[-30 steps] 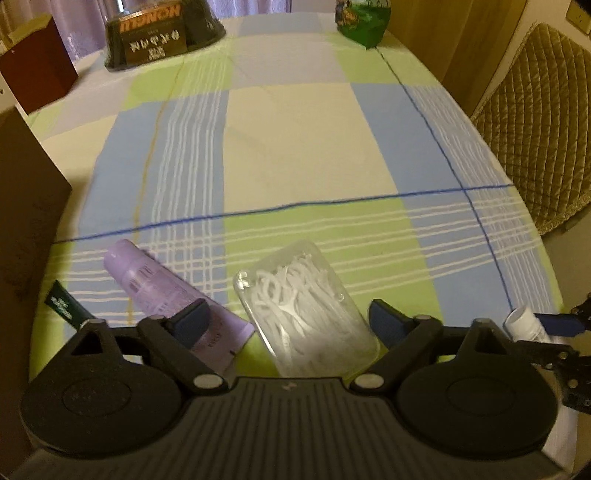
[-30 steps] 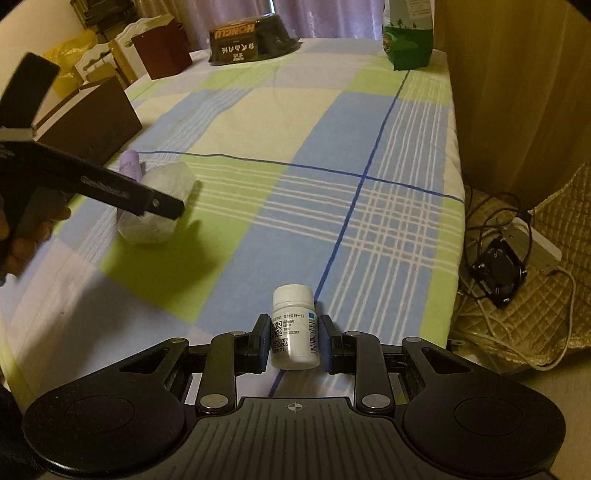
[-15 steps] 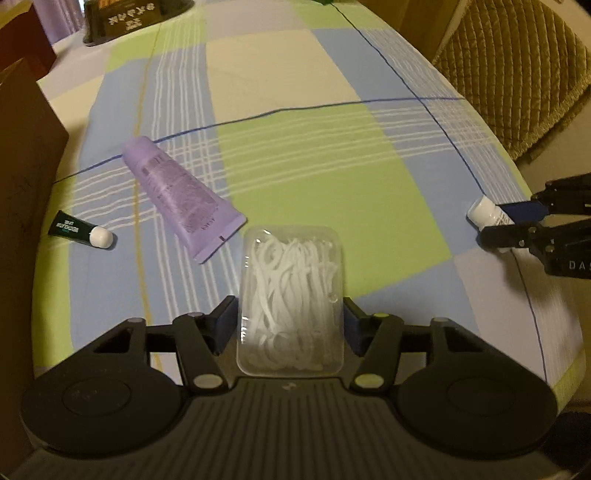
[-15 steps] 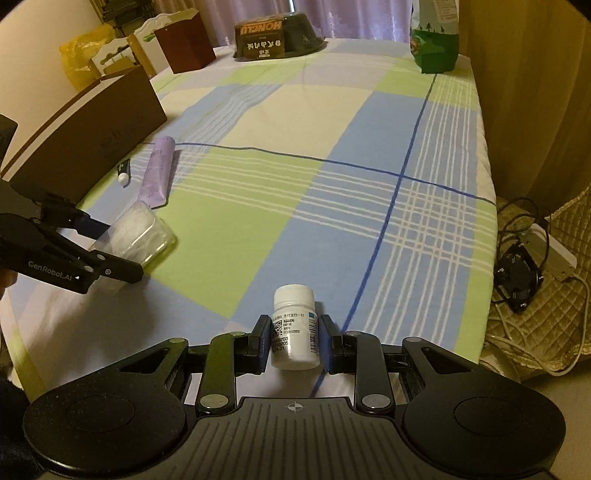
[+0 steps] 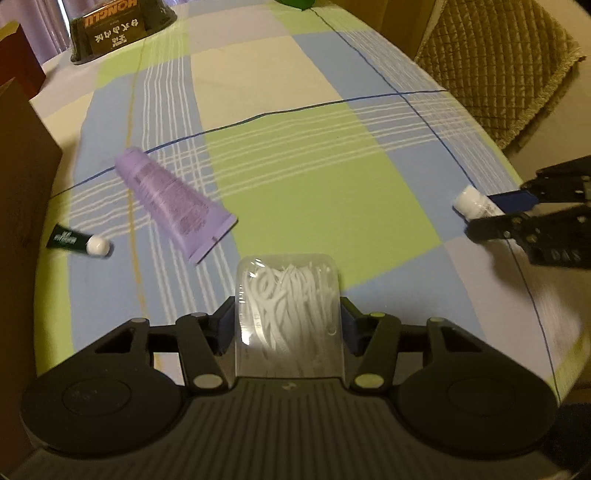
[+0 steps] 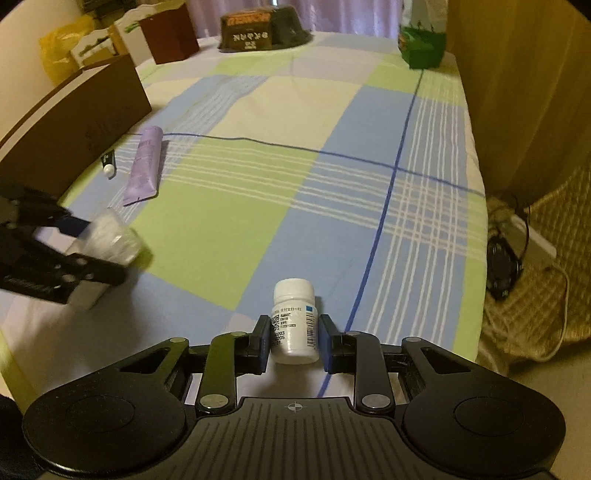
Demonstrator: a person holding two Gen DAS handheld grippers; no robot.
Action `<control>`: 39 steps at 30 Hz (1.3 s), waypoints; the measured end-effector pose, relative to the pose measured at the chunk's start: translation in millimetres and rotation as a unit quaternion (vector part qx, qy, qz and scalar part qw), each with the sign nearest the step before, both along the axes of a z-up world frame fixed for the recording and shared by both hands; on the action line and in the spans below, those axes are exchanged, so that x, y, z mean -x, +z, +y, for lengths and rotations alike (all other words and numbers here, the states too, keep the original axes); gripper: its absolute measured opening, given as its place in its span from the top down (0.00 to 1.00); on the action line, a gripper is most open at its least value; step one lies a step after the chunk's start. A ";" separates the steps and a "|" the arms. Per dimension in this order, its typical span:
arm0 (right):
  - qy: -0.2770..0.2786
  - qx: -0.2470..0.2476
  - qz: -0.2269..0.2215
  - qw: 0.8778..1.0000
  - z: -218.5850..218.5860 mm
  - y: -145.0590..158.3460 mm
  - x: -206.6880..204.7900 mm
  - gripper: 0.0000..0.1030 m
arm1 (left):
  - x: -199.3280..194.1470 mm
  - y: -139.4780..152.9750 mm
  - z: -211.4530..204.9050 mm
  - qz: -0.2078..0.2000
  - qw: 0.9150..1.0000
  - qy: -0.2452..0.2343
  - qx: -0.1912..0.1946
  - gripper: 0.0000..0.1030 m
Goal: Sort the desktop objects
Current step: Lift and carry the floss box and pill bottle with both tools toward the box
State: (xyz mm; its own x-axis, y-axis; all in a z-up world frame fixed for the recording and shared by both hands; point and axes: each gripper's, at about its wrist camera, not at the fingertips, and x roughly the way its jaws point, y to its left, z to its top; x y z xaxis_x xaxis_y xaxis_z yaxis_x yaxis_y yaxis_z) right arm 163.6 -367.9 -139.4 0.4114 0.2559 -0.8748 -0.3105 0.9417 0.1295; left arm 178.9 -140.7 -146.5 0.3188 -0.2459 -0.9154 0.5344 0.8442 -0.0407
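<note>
My left gripper (image 5: 288,325) is shut on a clear plastic box of white floss picks (image 5: 290,306), lifted above the checked tablecloth; the same box (image 6: 110,236) shows blurred at the left of the right wrist view. My right gripper (image 6: 293,338) is shut on a white pill bottle (image 6: 294,321) with a printed label, also seen as the pill bottle (image 5: 474,205) at the right edge of the left wrist view. A purple tube (image 5: 171,197) and a small dark green tube with a white cap (image 5: 79,242) lie on the cloth at the left.
A brown cardboard box (image 6: 74,122) stands along the left table edge. A dark packaged tray (image 6: 258,31), a dark red box (image 6: 170,35) and a green bag (image 6: 421,40) sit at the far end. A quilted chair (image 5: 498,66) and cables (image 6: 517,240) lie beyond the right edge.
The left gripper closed on the floss pick box and lifted it back from the purple tube. The right gripper kept hold of the pill bottle and rose slightly.
</note>
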 end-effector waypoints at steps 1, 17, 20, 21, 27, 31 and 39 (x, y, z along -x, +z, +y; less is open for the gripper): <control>-0.005 -0.007 0.004 1.000 0.9 1.1 1.8 0.75 | 3.2 6.4 5.0 -0.003 1.000 -0.001 0.004 0.50; 0.044 -0.103 -0.004 0.994 112.2 65.1 5.2 0.75 | 34.5 136.9 149.5 -0.114 0.991 0.059 0.044 0.50; 0.081 -0.115 -0.016 0.990 153.6 81.6 -1.1 0.75 | 31.8 149.9 191.3 -0.129 0.988 0.081 0.025 0.50; 0.094 -0.118 -0.021 0.988 167.2 87.4 -3.9 0.75 | 29.6 151.5 203.9 -0.131 0.988 0.085 0.017 0.50; 0.178 -0.142 -0.050 0.972 247.8 124.7 -22.1 0.75 | 6.1 152.5 272.2 -0.123 0.989 0.078 -0.014 0.50; 0.252 -0.131 -0.063 0.957 306.3 139.8 -33.5 0.75 | -16.6 142.8 297.0 -0.097 0.994 0.049 -0.026 0.50; 0.340 -0.025 -0.039 0.939 409.3 111.1 -58.6 0.75 | -50.3 103.4 315.3 -0.021 0.999 0.028 -0.013 0.50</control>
State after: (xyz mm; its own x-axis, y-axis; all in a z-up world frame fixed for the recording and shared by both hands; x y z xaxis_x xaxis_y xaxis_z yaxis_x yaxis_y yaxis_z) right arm 222.2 41.4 -28.3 0.2008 0.5229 -0.8284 -0.8485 0.5154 0.1196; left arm 229.2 174.6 -43.1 0.3702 -0.2033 -0.9064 0.4874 0.8732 0.0032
